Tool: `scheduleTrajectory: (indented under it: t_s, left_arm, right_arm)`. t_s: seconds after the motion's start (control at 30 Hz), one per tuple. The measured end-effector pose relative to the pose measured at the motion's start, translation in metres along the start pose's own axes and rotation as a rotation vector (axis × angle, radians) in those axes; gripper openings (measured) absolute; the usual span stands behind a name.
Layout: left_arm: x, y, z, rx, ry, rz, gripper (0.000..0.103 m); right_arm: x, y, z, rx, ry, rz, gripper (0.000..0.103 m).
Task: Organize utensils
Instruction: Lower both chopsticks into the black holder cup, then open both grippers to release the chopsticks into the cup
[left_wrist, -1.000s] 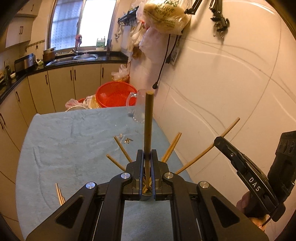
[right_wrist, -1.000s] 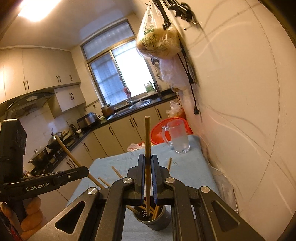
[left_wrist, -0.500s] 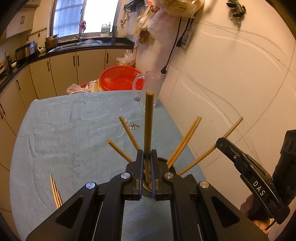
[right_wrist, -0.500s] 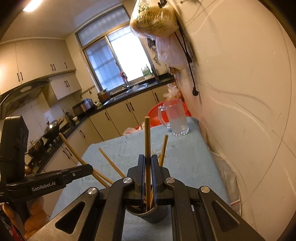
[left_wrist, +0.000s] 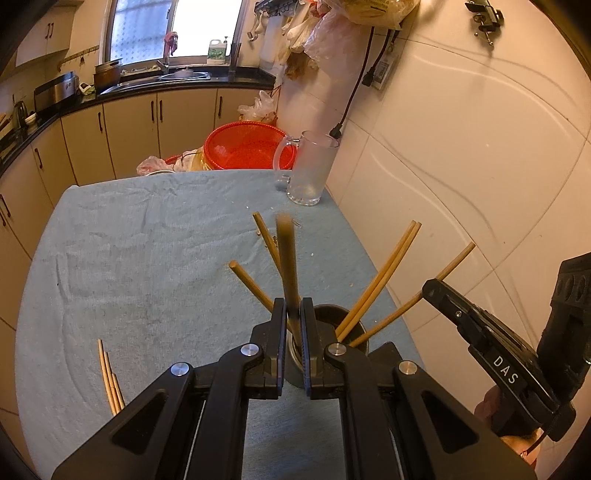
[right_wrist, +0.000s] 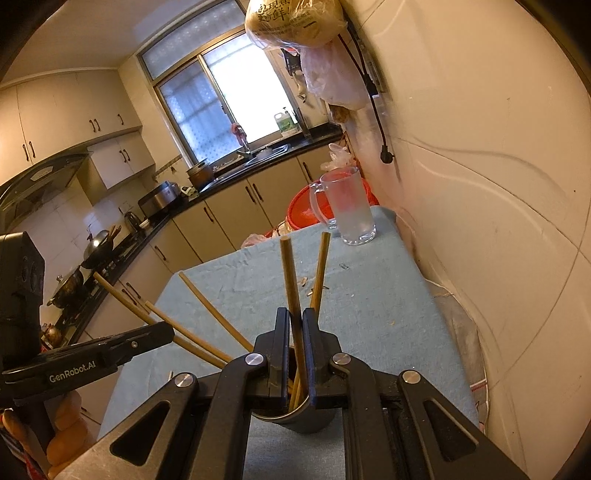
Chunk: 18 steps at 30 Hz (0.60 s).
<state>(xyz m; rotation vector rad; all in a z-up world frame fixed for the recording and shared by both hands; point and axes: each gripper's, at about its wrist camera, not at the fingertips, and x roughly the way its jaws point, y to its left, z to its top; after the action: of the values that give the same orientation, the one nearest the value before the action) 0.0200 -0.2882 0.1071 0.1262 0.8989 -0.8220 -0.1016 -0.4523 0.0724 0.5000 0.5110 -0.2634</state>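
**Two grippers lowered chopsticks into the holder**

Two chopsticks had come down since a second before: each gripper stood lower over the metal holder (left_wrist: 328, 314), and the table cloth (left_wrist: 147, 258) filled more of both views. The left gripper (left_wrist: 294, 325) was pressed together on a dark chopstick (left_wrist: 287, 266), its blurred top now tilted left rather than upright. The right gripper (right_wrist: 296, 332) pinched its own chopstick (right_wrist: 291, 288), whose lower end reached inside the holder's rim.

Only the left wrist view showed the loose chopsticks (left_wrist: 109, 376) lying on the cloth near its front left edge, and the right gripper's body at the right side. Only the right wrist view showed the stove side of the kitchen and the left gripper's body at lower left.

Several chopsticks already fanned out of the holder, leaning left and right. The holder stood near the cloth's right edge, close to the tiled wall (left_wrist: 461, 166). A glass mug (left_wrist: 310, 170) stood at the far right corner, with a red basket (left_wrist: 243, 147) beyond. Open cloth spread to the left.
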Motion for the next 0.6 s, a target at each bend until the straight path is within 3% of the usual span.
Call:
scheduleTrajectory:
  t_s: [0.13, 0.27, 0.53, 0.6]
  left_arm:
    - [-0.003, 0.001, 0.001, -0.01, -0.001, -0.006, 0.009]
    - [-0.008, 0.002, 0.001, -0.016, -0.02, -0.006, 0.021]
    - [-0.034, 0.0, -0.002, -0.012, -0.065, -0.018, 0.022]
    - [-0.043, 0.0, -0.004, -0.008, -0.086, -0.013, 0.024]
  right_arm:
    - [-0.002, 0.002, 0.001, -0.002, -0.002, -0.005, 0.009]
    - [-0.01, 0.002, 0.003, 0.002, -0.02, -0.009, 0.009]
    - [-0.036, 0.011, 0.005, -0.016, -0.059, -0.015, 0.011]
    - [-0.045, 0.016, 0.004, -0.031, -0.078, -0.024, 0.021]
